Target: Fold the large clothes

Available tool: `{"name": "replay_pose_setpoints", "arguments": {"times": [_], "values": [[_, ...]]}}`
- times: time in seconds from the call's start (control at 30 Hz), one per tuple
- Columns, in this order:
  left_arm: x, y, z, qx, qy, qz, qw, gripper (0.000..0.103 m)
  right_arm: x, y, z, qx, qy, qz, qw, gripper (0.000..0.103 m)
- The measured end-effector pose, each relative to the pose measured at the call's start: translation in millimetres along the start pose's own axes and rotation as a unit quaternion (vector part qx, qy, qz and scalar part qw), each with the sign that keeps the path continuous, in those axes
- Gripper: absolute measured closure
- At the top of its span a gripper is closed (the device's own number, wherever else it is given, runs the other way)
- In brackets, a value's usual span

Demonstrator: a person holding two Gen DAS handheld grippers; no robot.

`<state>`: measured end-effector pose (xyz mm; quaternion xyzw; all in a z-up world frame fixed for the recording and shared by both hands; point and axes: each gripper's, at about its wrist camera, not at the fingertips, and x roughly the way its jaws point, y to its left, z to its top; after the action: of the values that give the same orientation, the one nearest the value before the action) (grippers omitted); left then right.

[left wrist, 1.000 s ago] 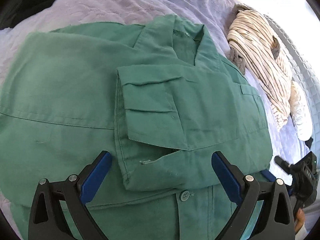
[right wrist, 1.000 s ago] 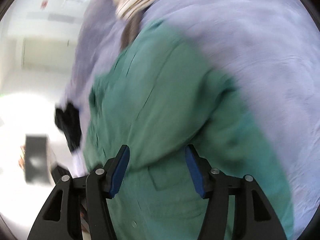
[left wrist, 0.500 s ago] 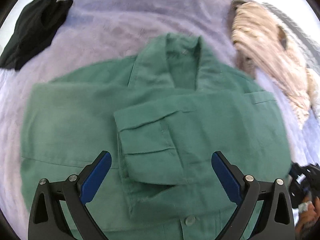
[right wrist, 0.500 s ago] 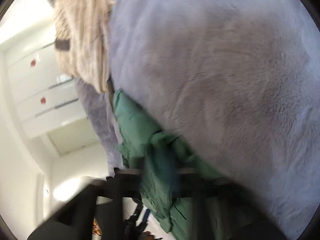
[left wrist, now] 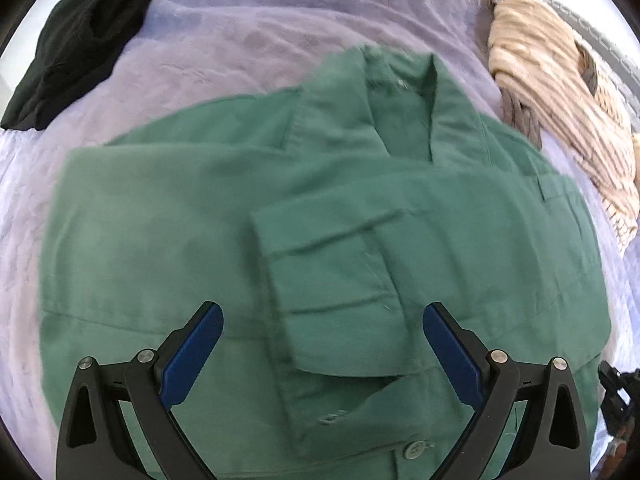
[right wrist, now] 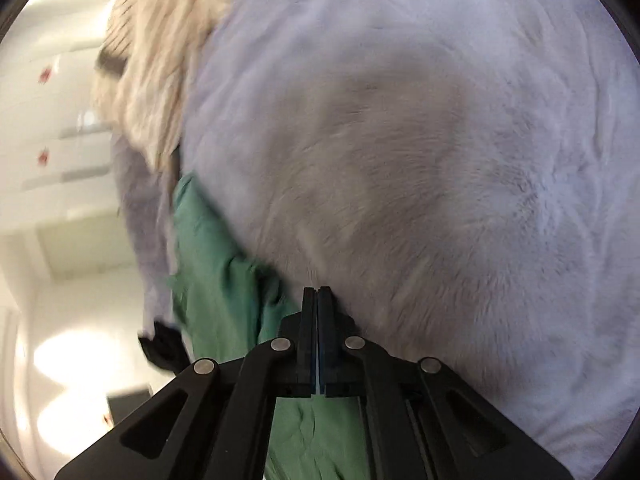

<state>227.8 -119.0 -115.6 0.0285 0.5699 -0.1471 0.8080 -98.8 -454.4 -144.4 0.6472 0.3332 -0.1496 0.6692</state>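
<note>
The green shirt (left wrist: pixel 320 240) lay front-up on the lavender bedspread (left wrist: pixel 240 32), collar away from the left cam, one sleeve (left wrist: pixel 340 280) folded across the chest w/ its cuff near the placket button. It filled most of the left view. A sec earlier that cam sat closer in; by now it had pulled back, so more bedspread showed, plus the black garment (left wrist: pixel 68 40) at the far left corner. The shirt itself looked unmoved; sleeve fold same shape.

The left gripper (left wrist: pixel 322 344) hovered over the lower chest, fingers (left wrist: pixel 192 344) spread wide, holding nothing.

Bigger change on the right side. The right gripper (right wrist: pixel 317 312) had been open over the shirt 1 s ago; now its fingers were pressed together at the shirt's edge (right wrist: pixel 224 272) where green met bedspread. Cloth bunched just beside the tips, but whether any sat between the pads can't be told — blur, and no green visible in the seam. Likely a side-hem grab for the next fold inward, approx. mid-task.

The beige striped garment (left wrist: pixel 560 100) lay beyond the shirt's right shoulder, close but apart.
</note>
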Motion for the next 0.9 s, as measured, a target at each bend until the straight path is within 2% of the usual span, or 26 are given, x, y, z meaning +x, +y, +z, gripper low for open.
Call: {"name": "replay_pose_setpoints", "arguments": {"times": [0.1, 0.17, 0.2, 0.27, 0.3, 0.33, 0.37, 0.47, 0.5, 0.53, 0.57, 0.6, 0.63, 0.7, 0.8, 0.9], "values": [[2, 15, 12, -0.017, 0.001, -0.005, 0.9998, 0.003, -8, 40, 0, -0.118, 0.012, -0.035, 0.992, 0.093], [6, 22, 19, -0.03, 0.005, -0.019, 0.9994, 0.003, -2, 77, 4, -0.199, 0.015, -0.052, 0.978, 0.064], [8, 25, 21, -0.035, 0.009, -0.029, 0.9989, 0.003, 2, 91, 6, -0.227, 0.014, -0.057, 0.972, 0.036], [15, 25, 26, -0.037, 0.013, -0.04, 0.9984, 0.003, 20, 123, 17, -0.27, 0.016, -0.056, 0.961, 0.034], [16, 23, 28, -0.036, 0.012, -0.043, 0.9983, 0.003, 29, 134, 19, -0.284, 0.023, -0.058, 0.957, 0.034], [17, 21, 30, -0.033, 0.01, -0.048, 0.9983, 0.013, 45, 149, 25, -0.301, 0.026, -0.069, 0.951, 0.035], [18, 19, 31, -0.03, 0.01, -0.053, 0.9981, 0.028, 55, 158, 28, -0.313, 0.024, -0.08, 0.946, 0.035], [21, 12, 35, -0.026, 0.011, -0.057, 0.998, 0.056, 91, 184, 40, -0.343, 0.02, -0.11, 0.933, 0.036], [22, 12, 36, -0.024, 0.01, -0.062, 0.9977, 0.061, 106, 190, 45, -0.35, 0.019, -0.122, 0.929, 0.036], [23, 12, 37, -0.024, 0.011, -0.073, 0.997, 0.075, 116, 192, 48, -0.353, 0.02, -0.134, 0.926, 0.037], [22, 14, 38, -0.03, 0.015, -0.093, 0.9951, 0.08, 130, 192, 52, -0.351, 0.029, -0.153, 0.923, 0.043], [19, 14, 40, -0.032, 0.014, -0.094, 0.995, 0.08, 139, 190, 55, -0.346, 0.04, -0.16, 0.924, 0.083], [15, 12, 42, -0.027, 0.007, -0.092, 0.9954, 0.08, 145, 187, 57, -0.339, 0.052, -0.165, 0.925, 0.1], [3, 7, 45, -0.005, -0.015, -0.087, 0.9961, 0.08, 136, 185, 57, -0.335, 0.037, -0.152, 0.929, 0.1], [6, -1, 54, 0.025, -0.025, -0.076, 0.9965, 0.08, 120, 191, 59, -0.351, 0.002, -0.139, 0.926, 0.1], [25, 1, 53, 0.014, -0.014, -0.066, 0.9976, 0.075, 135, 178, 73, -0.326, 0.018, -0.151, 0.933, 0.1]]}}
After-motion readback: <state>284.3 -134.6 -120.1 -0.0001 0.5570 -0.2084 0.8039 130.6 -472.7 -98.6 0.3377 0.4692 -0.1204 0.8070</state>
